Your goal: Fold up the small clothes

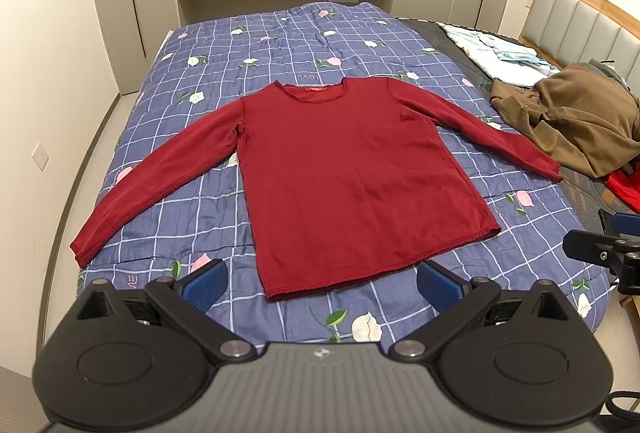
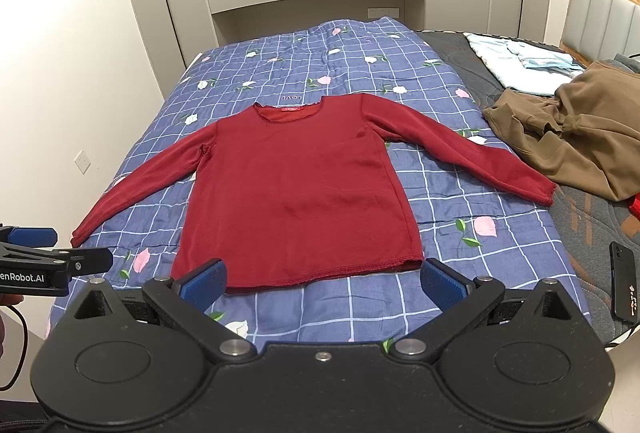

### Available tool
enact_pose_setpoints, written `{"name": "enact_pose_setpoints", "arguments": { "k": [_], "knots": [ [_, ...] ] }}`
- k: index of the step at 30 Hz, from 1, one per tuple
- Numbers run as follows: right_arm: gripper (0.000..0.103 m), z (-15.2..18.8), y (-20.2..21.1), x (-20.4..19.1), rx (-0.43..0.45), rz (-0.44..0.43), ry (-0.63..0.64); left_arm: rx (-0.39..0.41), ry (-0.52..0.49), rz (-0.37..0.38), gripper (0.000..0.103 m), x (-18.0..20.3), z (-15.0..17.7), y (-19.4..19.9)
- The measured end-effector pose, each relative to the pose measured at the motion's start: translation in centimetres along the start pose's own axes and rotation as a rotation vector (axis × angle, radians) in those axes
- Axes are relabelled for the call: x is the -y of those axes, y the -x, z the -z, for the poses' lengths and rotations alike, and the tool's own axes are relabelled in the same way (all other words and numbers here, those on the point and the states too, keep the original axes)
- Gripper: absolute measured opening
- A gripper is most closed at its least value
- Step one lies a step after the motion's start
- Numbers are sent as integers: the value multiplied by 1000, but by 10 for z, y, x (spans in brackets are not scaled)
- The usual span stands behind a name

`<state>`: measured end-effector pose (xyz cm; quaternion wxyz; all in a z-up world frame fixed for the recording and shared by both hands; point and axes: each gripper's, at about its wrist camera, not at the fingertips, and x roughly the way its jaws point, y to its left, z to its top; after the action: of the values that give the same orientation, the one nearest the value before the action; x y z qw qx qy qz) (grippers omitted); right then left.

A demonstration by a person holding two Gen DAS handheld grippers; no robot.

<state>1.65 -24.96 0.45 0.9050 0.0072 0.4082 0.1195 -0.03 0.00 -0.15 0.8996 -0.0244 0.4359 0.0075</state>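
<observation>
Bedroom: grey built-in cupboards and a curtained window stand behind the bed (image 1: 576, 201), which is covered by a blue checked quilt (image 1: 280, 45) with flowers.
Sweater: red long-sleeved sweater (image 1: 352, 173) lies flat on the quilt, front up, neck towards the window, hem towards the cameras.
Sleeves: both spread out and down to either side, cuffs resting on the quilt, well apart from the body.
Left gripper (image 1: 322, 283): held above the near edge of the bed just short of the hem; jaws spread wide, holding nothing.
Right gripper (image 2: 322, 283): likewise before the hem, a little to the right; jaws spread wide, holding nothing.
Blue pads (image 2: 204, 283): clear of the cloth.
Brown garment (image 2: 576, 129): crumpled heap to the right of the sweater, near its right cuff.
Pale cloths (image 1: 496, 53): lying beyond the brown heap, by the headboard.
Phone (image 2: 622, 281): dark, on the bed's right edge.
</observation>
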Motion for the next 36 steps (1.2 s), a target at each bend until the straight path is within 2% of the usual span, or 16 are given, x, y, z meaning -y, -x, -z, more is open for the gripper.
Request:
{"name": "enact_pose_setpoints", "arguments": {
  "k": [36],
  "knots": [
    [103, 0, 0, 1, -1, -2, 1, -7, 1, -1, 102, 1, 2, -1]
  ]
}}
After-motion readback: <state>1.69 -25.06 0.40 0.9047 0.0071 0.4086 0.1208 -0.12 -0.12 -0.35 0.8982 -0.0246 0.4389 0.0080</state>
